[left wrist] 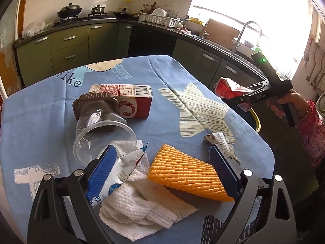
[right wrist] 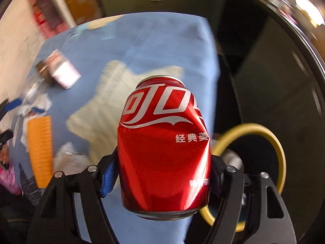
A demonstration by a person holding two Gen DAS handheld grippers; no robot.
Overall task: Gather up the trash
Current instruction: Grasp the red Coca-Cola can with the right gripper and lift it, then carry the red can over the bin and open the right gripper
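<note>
My right gripper (right wrist: 163, 172) is shut on a dented red cola can (right wrist: 164, 148) and holds it in the air beside the table's right edge, above a yellow-rimmed bin (right wrist: 278, 150). The can (left wrist: 229, 88) and right gripper (left wrist: 246, 99) also show in the left wrist view. My left gripper (left wrist: 164, 162) is open low over the blue tablecloth (left wrist: 162, 71). Between its fingers lie an orange foam net sleeve (left wrist: 186, 172), a white paper towel (left wrist: 146, 207) and a white wrapper (left wrist: 119, 174).
A red carton (left wrist: 130, 101), a dark plastic tray (left wrist: 95, 105) and a clear plastic cup (left wrist: 103, 136) lie at the table's left. A small wrapper (left wrist: 221, 142) lies near the right edge. Kitchen cabinets (left wrist: 69, 46) and a sink tap (left wrist: 246, 34) stand behind.
</note>
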